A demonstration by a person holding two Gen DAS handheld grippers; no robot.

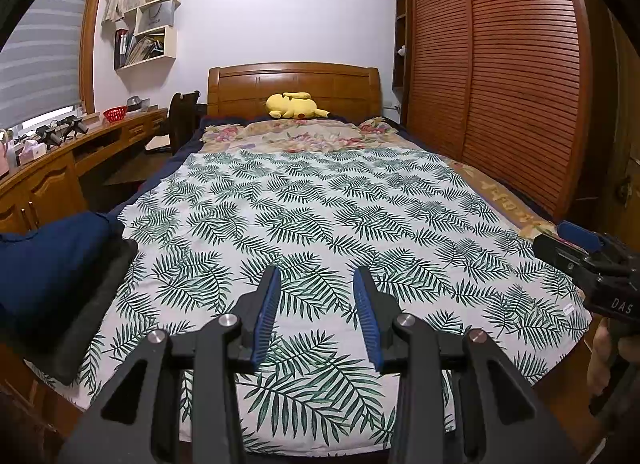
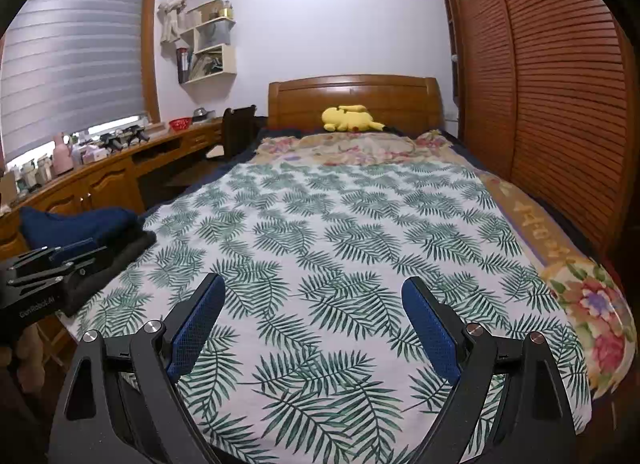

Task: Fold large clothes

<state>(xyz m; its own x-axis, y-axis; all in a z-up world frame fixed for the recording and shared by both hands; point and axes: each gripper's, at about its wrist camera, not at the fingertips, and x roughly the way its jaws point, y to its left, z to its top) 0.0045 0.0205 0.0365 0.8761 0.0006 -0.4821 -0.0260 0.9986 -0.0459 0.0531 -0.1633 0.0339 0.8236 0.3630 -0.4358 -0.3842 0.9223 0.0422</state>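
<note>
A large white cloth with green palm-leaf print point(image 1: 320, 223) lies spread flat over the bed; it also shows in the right wrist view point(image 2: 340, 244). My left gripper point(image 1: 318, 276) is open and empty, hovering above the cloth's near edge. My right gripper point(image 2: 314, 288) is wide open and empty, above the near part of the cloth. The right gripper also shows at the right edge of the left wrist view point(image 1: 580, 252). The left gripper also shows at the left edge of the right wrist view point(image 2: 52, 260); its jaws are seen side-on there.
Dark blue and black folded clothes point(image 1: 60, 264) sit at the bed's near left corner. A floral blanket point(image 2: 592, 304) lies under the cloth. A yellow plush toy point(image 1: 294, 105) rests by the headboard. A wooden desk point(image 2: 100, 179) stands left, a louvred wardrobe point(image 1: 500, 83) right.
</note>
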